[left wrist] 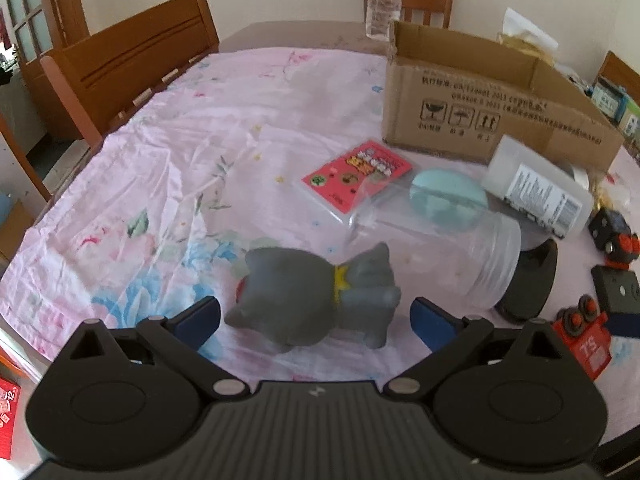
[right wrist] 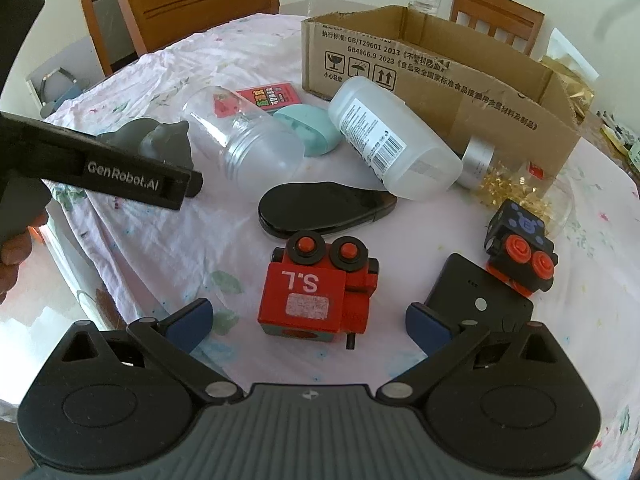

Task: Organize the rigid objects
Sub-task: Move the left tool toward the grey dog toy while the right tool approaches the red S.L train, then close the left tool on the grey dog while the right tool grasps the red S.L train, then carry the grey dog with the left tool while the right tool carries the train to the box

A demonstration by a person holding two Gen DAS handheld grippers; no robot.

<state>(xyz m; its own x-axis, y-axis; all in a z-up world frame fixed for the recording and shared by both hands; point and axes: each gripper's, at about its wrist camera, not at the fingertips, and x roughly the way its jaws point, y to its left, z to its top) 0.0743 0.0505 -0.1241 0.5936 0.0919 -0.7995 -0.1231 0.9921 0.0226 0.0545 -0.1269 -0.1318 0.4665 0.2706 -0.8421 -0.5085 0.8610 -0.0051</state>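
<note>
Grey cat figure (left wrist: 316, 296) on its side between wide left gripper (left wrist: 316, 322) pads, untouched; red toy train (right wrist: 316, 292) between wide right gripper (right wrist: 308, 326) pads, on bench (left wrist: 160, 152)

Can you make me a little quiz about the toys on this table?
1. True or false: the left gripper is squeezing the grey cat.
2. What sits between the right gripper's jaws? A) red train B) clear jar C) white bottle
3. Is the cardboard box open or closed on top?

Key:
1. False. The cat lies between the jaws, but they are apart from it.
2. A
3. Open
</note>
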